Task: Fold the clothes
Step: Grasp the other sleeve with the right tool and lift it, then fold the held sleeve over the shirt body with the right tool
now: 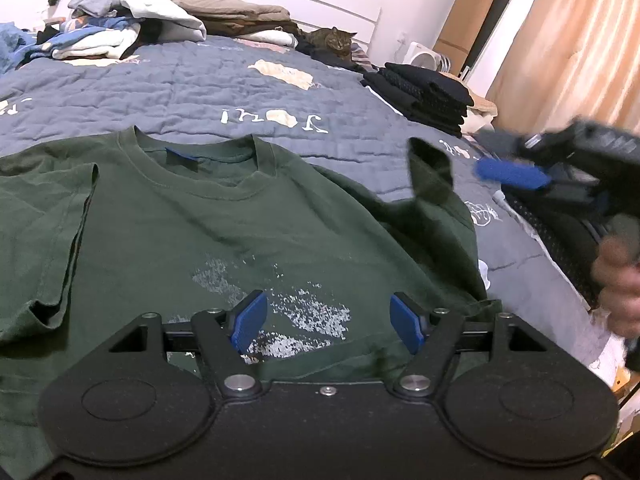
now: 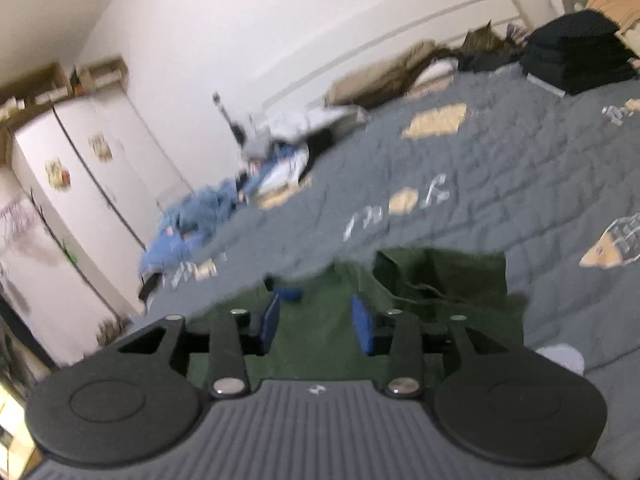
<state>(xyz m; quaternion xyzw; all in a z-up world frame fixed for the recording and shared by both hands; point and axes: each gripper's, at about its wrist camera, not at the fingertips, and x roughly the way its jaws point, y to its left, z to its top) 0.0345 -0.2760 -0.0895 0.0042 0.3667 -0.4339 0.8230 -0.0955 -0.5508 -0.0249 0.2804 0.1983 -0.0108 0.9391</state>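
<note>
A dark green T-shirt (image 1: pixel 240 232) with a faded white print lies face up on the grey-blue quilt (image 1: pixel 200 88), collar away from me. Its left sleeve (image 1: pixel 48 220) is folded inward over the body. Its right sleeve (image 1: pixel 430 172) stands up off the bed, curled. My left gripper (image 1: pixel 326 320) hovers over the print, open, with nothing between its blue pads. My right gripper is blurred at the right edge of the left wrist view, its blue finger (image 1: pixel 508 174) just right of the raised sleeve. In its own view the right gripper (image 2: pixel 316 320) is open above the shirt (image 2: pixel 320 288), the sleeve (image 2: pixel 440 280) ahead and to the right.
A stack of folded dark clothes (image 1: pixel 424 92) sits at the bed's far right. A cat (image 1: pixel 334 40) lies by the headboard. Unfolded clothes (image 1: pixel 100 28) and brown folded fabric (image 1: pixel 240 12) are piled at the far left. A hand (image 1: pixel 616 288) holds the right gripper. White wardrobes (image 2: pixel 80 200) stand beside the bed.
</note>
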